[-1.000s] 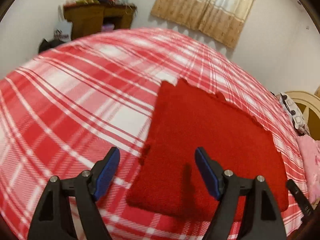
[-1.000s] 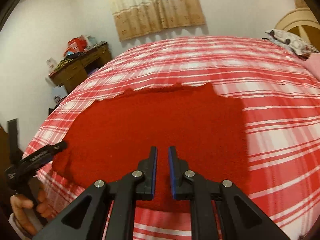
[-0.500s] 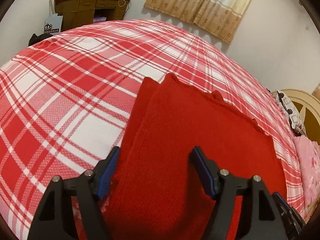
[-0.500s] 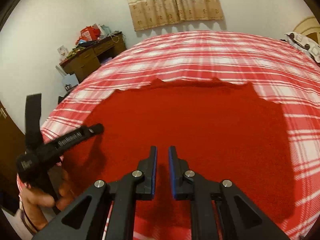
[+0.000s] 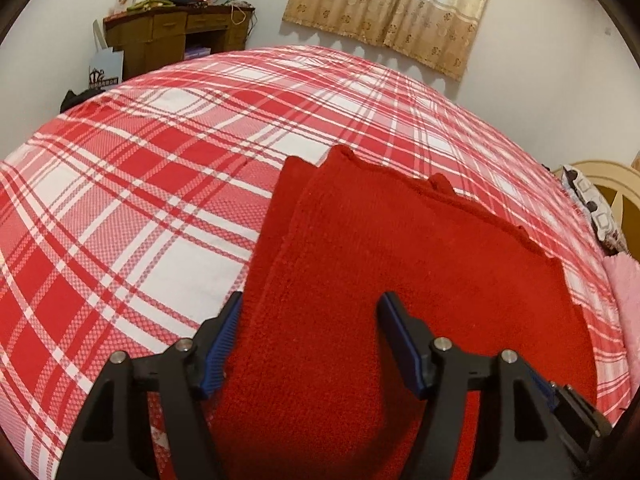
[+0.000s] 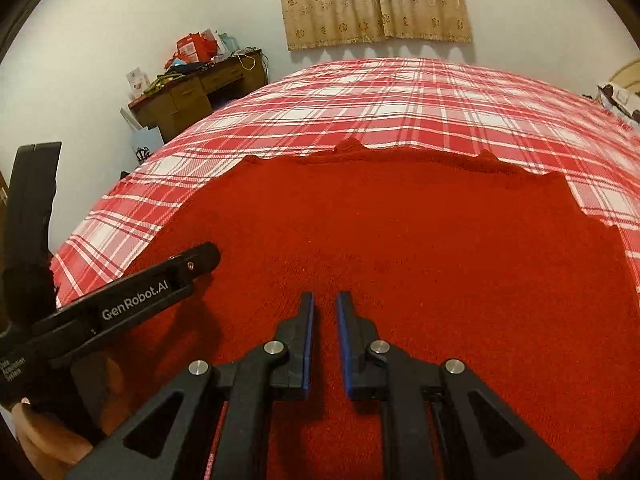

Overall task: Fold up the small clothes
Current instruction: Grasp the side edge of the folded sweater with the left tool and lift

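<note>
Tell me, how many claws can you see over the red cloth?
2. The left claw is closing around the left edge of the fuzzy red knitted cloth. The right claw hangs nearly shut over the cloth's middle, gripping nothing.

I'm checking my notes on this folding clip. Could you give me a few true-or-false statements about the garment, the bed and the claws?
1. The red garment lies on a red and white plaid bedspread. True.
2. The right claw stands wide open. False: its jaws are nearly shut, with nothing between them.
3. The left claw is closing with the garment's left edge between its jaws. True.
4. The curtain is blue. False: it is beige.
</note>
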The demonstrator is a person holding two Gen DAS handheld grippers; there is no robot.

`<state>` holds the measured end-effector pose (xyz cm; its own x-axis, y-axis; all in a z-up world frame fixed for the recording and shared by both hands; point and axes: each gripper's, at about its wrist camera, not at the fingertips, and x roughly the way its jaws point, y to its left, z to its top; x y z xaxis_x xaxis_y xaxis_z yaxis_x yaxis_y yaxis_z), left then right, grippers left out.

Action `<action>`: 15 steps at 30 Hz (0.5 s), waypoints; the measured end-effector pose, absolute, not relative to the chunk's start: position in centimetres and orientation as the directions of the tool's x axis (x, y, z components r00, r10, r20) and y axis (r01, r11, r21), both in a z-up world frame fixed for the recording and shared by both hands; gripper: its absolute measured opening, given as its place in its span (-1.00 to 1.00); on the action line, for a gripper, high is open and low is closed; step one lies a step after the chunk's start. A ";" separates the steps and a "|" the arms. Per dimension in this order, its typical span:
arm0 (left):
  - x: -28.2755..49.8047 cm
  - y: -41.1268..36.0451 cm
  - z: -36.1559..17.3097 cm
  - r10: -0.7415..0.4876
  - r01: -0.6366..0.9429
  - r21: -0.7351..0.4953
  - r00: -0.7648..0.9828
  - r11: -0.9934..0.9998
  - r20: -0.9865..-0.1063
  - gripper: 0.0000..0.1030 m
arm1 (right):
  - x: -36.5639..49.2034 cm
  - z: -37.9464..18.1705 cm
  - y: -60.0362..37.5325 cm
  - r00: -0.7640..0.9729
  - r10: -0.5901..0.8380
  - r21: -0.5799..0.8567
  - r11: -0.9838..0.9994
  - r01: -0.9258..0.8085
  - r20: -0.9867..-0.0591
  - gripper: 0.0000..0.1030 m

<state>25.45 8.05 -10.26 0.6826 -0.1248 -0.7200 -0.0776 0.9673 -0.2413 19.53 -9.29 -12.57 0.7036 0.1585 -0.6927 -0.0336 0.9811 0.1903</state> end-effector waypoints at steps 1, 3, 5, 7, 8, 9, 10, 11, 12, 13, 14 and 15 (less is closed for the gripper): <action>25.5 8.0 -10.2 -0.137 -0.068 -0.249 0.685 0.966 -0.715 0.08 | 19.5 -12.6 -9.4 0.704 0.165 0.201 0.979 -0.033 -0.691 -0.77; 25.4 8.0 -9.6 -0.152 -0.049 -0.259 0.701 0.965 -0.697 -0.51 | 19.5 -12.6 -9.6 0.704 0.175 0.215 0.976 -0.032 -0.688 -0.77; 25.4 7.8 -9.0 -0.170 -0.024 -0.262 0.706 0.965 -0.688 -0.56 | 19.4 -12.6 -9.6 0.706 0.175 0.220 0.975 -0.028 -0.686 -0.77; 25.4 7.5 -8.4 -0.179 -0.011 -0.267 0.713 0.964 -0.678 -0.59 | 19.4 -12.7 -9.7 0.707 0.178 0.225 0.974 -0.028 -0.685 -0.77; 25.2 7.2 -7.9 -0.185 0.001 -0.265 0.721 0.964 -0.668 -0.59 | 19.3 -12.7 -9.8 0.707 0.183 0.232 0.972 -0.028 -0.683 -0.77; 25.0 6.8 -7.5 -0.186 0.015 -0.257 0.730 0.966 -0.657 -0.59 | 19.3 -12.7 -10.0 0.708 0.197 0.252 0.967 -0.028 -0.678 -0.77; 24.7 6.3 -7.0 -0.189 0.035 -0.244 0.740 0.969 -0.646 -0.59 | 19.2 -12.7 -10.3 0.708 0.210 0.271 0.962 -0.028 -0.674 -0.77; 24.6 5.8 -6.7 -0.190 0.050 -0.230 0.745 0.972 -0.639 -0.59 | 19.2 -12.7 -10.7 0.705 0.229 0.298 0.954 -0.026 -0.671 -0.77; 24.4 5.1 -6.3 -0.191 0.070 -0.212 0.753 0.975 -0.630 -0.59 | 19.1 -12.6 -11.2 0.701 0.247 0.329 0.944 -0.019 -0.669 -0.77; 24.2 4.7 -6.0 -0.195 0.087 -0.200 0.758 0.976 -0.622 -0.59 | 18.8 -12.3 -11.8 0.698 0.264 0.362 0.932 -0.007 -0.666 -0.77; 24.0 4.1 -5.8 -0.202 0.109 -0.186 0.764 0.976 -0.613 -0.59 | 18.5 -11.9 -12.4 0.704 0.273 0.388 0.922 0.003 -0.655 -0.77; 23.9 3.5 -5.6 -0.212 0.131 -0.175 0.766 0.976 -0.607 -0.59 | 18.2 -11.4 -13.0 0.717 0.268 0.394 0.919 0.011 -0.644 -0.77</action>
